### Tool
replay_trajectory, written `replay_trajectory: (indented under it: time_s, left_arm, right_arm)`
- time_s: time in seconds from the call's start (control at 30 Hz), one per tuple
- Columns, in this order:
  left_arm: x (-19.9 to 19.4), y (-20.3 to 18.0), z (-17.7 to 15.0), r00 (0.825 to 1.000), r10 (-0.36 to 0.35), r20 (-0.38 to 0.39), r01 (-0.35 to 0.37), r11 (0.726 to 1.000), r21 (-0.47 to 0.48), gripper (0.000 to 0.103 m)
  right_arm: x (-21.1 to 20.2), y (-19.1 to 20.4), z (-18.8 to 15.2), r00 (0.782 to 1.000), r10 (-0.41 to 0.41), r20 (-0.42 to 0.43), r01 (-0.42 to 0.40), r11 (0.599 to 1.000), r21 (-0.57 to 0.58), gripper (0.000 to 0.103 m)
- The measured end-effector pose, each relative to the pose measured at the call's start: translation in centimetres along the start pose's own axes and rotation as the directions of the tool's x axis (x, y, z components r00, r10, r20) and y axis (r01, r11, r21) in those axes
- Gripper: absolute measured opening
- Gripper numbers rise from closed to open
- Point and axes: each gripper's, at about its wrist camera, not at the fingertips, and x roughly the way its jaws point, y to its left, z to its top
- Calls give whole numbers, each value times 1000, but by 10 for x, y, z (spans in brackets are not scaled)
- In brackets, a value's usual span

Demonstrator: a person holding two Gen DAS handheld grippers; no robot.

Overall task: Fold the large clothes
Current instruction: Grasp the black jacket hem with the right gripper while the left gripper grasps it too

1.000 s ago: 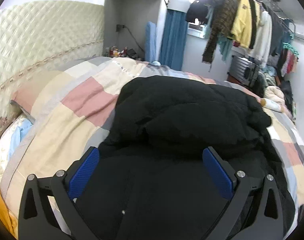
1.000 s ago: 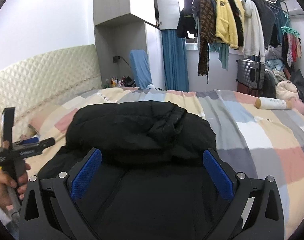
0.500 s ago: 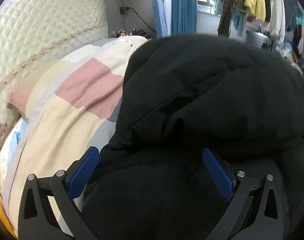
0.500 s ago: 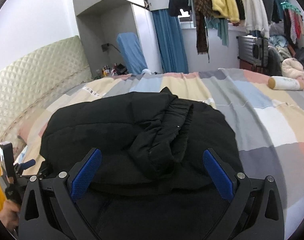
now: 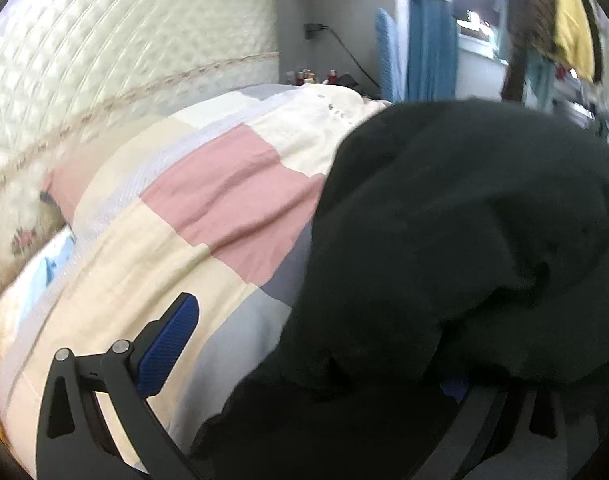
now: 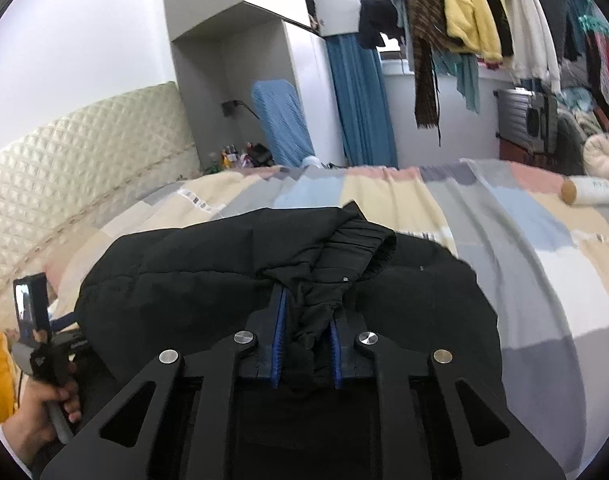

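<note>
The black coat (image 6: 232,280) lay heaped on the bed (image 6: 524,248). The right gripper (image 6: 304,340) had just closed, pinching a fold; the left gripper (image 5: 316,344) apparently stood spread, its right finger buried.

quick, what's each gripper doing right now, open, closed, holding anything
Left gripper: open; the black jacket covers its right finger, no grip.
Right gripper: jaws have just been closing, now shut on a fold of the jacket.

Daylight from window (image 6: 392,56), slightly glaring. Left view motion-blurred; right view sharp. Fisheye bending, dark corners.
</note>
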Motion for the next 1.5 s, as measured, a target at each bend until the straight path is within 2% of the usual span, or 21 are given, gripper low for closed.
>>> replay_trajectory:
  time_s: [0.13, 0.3, 0.53, 0.77, 0.97, 1.0, 1.03, 1.07, 1.1, 1.2, 1.33, 1.43, 1.5]
  left_arm:
    - [0, 15, 5, 1000, -10, 1, 10, 998, -56, 103]
    - [-2, 24, 4, 999, -47, 0, 47, 995, -92, 103]
    - [-1, 10, 10, 997, -78, 10, 79, 994, -81, 103]
    - [-6, 4, 12, 996, -94, 11, 94, 994, -55, 103]
    - [-8, 9, 12, 995, -103, -3, 102, 992, -75, 102]
    - [-8, 9, 12, 994, -105, -2, 104, 992, -73, 102]
    - [-10, 8, 13, 995, -103, 6, 103, 993, -61, 102]
    - [-12, 7, 13, 995, -98, 13, 99, 994, -48, 102]
    - [-14, 5, 13, 996, -92, 18, 93, 995, -32, 102]
    - [-19, 5, 12, 995, -96, 17, 96, 995, -15, 102]
    - [-30, 6, 9, 995, -97, 8, 97, 995, -12, 102]
    - [-40, 12, 7, 993, -114, 9, 114, 993, -34, 102]
    - [-43, 13, 4, 992, -122, 3, 122, 991, -48, 102]
  right_arm:
    - [20, 3, -1, 999, -39, -32, 38, 999, -36, 15]
    - [54, 3, -19, 990, -98, -99, 90, 993, -77, 15]
    - [88, -4, -37, 980, -93, -176, 78, 993, -87, 15]
    - [98, -2, -43, 973, -106, -206, 86, 991, -101, 16]
    - [65, 0, -38, 980, -64, -189, 54, 997, -62, 34]
    - [57, -1, -39, 981, -52, -186, 42, 998, -55, 42]
    - [46, -3, -41, 983, -44, -179, 37, 998, -43, 55]
    - [35, -6, -43, 985, -47, -165, 44, 999, -26, 64]
    - [26, -9, -44, 986, -58, -154, 56, 998, -15, 80]
    - [3, -18, -47, 986, -73, -148, 72, 997, -6, 81]
    - [-21, -33, -58, 978, -132, -160, 133, 991, -9, 81]
    - [-22, -42, -66, 962, -198, -186, 189, 980, -62, 81]
    - [-17, -52, -68, 960, -205, -190, 196, 979, -60, 81]
